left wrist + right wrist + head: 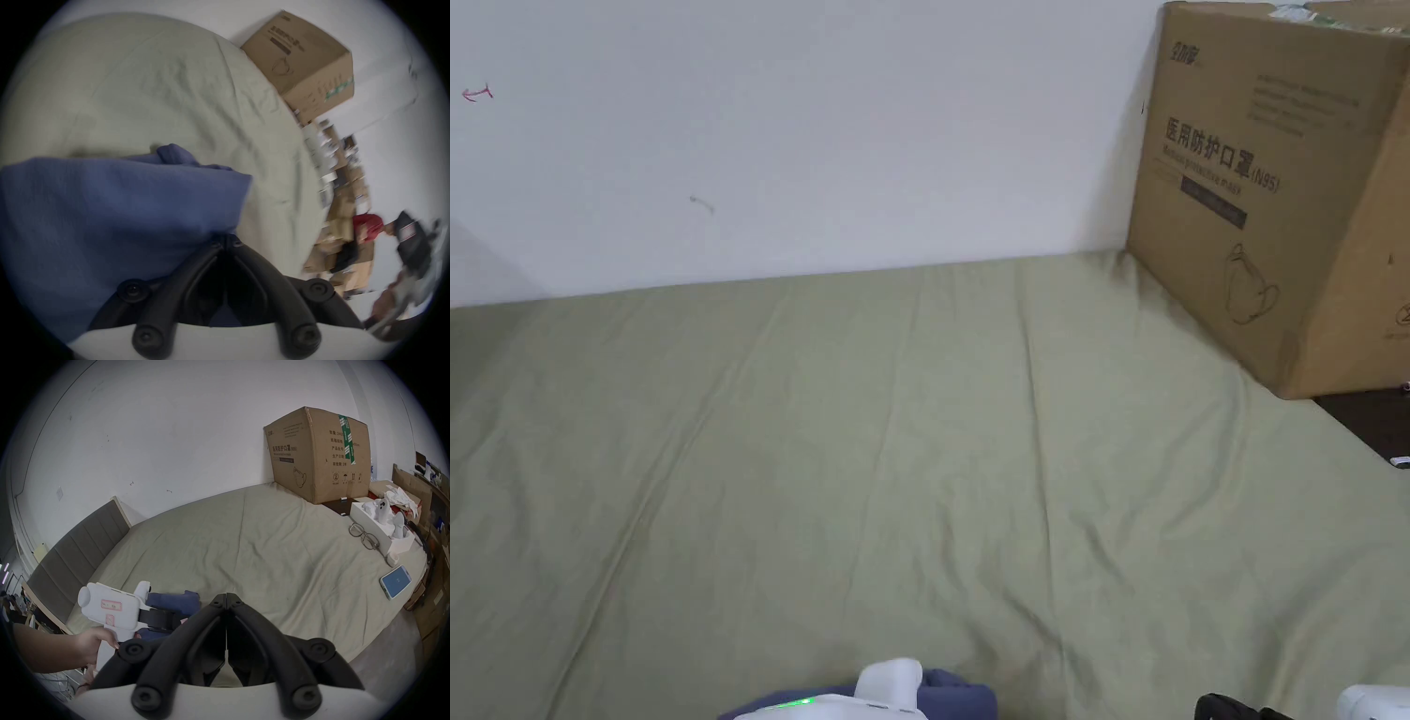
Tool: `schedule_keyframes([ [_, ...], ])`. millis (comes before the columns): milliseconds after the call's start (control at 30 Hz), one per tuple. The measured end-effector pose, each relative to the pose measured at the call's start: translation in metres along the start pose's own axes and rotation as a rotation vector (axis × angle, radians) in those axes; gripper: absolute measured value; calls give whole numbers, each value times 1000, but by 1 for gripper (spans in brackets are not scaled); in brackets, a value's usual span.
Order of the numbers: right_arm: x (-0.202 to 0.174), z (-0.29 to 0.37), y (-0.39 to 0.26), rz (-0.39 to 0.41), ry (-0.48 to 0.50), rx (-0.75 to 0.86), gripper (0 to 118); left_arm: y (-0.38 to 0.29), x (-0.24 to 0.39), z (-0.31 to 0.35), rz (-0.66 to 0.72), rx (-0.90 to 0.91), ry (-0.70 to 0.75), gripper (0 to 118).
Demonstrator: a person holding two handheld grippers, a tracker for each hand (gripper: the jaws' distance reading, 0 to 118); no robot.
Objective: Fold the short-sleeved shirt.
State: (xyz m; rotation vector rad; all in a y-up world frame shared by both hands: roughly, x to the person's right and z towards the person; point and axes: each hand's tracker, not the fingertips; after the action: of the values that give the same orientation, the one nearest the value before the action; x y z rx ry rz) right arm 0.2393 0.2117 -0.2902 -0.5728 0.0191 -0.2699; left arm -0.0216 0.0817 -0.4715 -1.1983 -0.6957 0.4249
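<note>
**Shirt bunched in the left claw, nothing spread yet**

The blue shirt (117,209) is seen gathered in a loose bundle at the tip of the left claw (226,240), whose jaws are clenched with the cloth's edge caught between them. It hangs low over the near edge of the bed (919,422), just ahead of that claw. The right claw (226,597) is closed on nothing, with the shirt off to its left and apart from it.

No fold is judged to have been started. The main risk is judged to be the thin pinch: the hem could be pulled free if the bundle is swung or shaken. A second risk lies to the right claw's far right, where glasses (364,539) and a phone (395,581) could be swept by a wide spreading motion.
</note>
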Motion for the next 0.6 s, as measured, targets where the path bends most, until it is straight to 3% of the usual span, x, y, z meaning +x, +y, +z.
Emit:
schedule_keyframes([
  [67,-4,1,1,-19,34,-1,0,-2,-1,29,52,75,-142,2],
  [167,-11,6,9,-30,106,21,0,-7,19,98,-55,319,-168,2],
  [367,-42,34,44,57,136,238,0,-36,61,242,-326,801,122,2],
  [467,-61,48,56,140,108,390,0,-62,73,281,-440,976,311,2],
  [600,-82,62,51,218,24,586,0,-99,68,294,-495,1164,484,2],
])
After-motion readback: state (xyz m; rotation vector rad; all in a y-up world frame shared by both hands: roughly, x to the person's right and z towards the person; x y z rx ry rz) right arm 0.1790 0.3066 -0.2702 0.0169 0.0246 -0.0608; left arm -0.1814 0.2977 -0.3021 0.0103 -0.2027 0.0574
